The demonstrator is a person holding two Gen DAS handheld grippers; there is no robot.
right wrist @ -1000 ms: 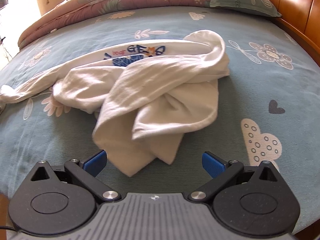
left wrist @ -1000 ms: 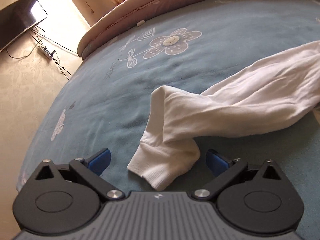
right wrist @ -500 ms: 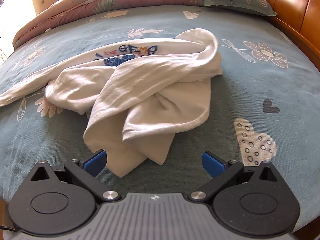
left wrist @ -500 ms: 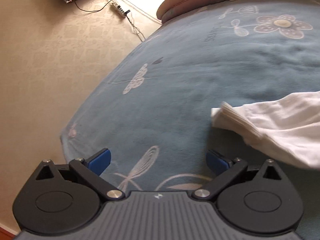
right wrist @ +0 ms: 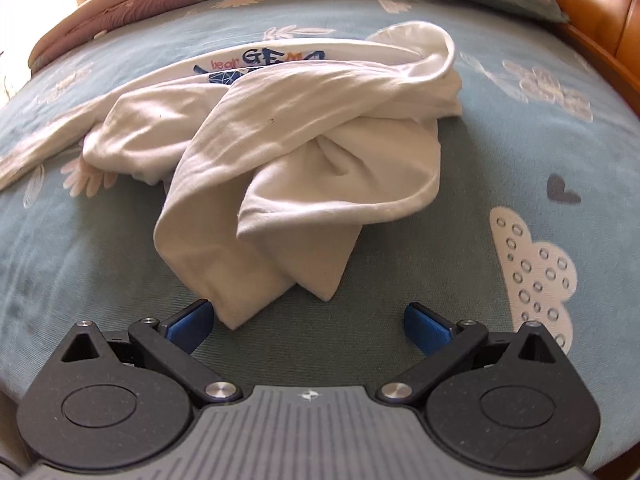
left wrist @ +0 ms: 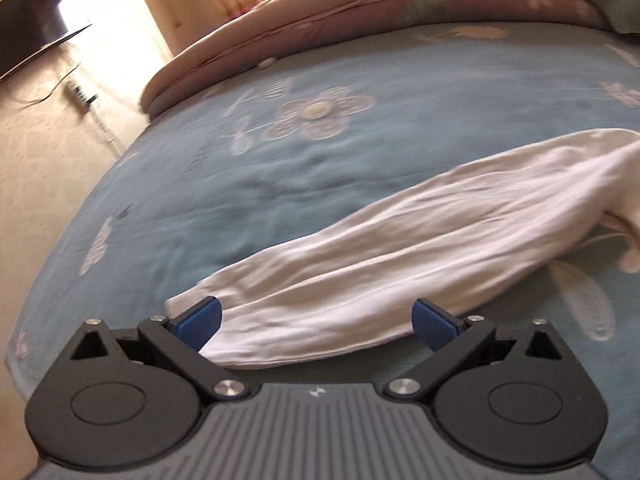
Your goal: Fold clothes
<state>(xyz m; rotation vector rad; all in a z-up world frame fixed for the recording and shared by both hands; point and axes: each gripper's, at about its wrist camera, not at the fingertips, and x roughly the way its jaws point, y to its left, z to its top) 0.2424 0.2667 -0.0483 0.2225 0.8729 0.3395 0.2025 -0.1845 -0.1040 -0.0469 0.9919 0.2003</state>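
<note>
On bed (right wrist: 500, 152): crumpled white shirt (right wrist: 304, 136); both grippers' jaws spread.

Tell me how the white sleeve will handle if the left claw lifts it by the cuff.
The sleeve looks thin and wrinkled, so it will probably hang limp. It runs on into the bunched shirt, so that will likely drag along. Probably light.

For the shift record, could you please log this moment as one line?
left gripper: jaws open over sleeve | right gripper: jaws open by crumpled shirt | bed: nothing folded
</note>
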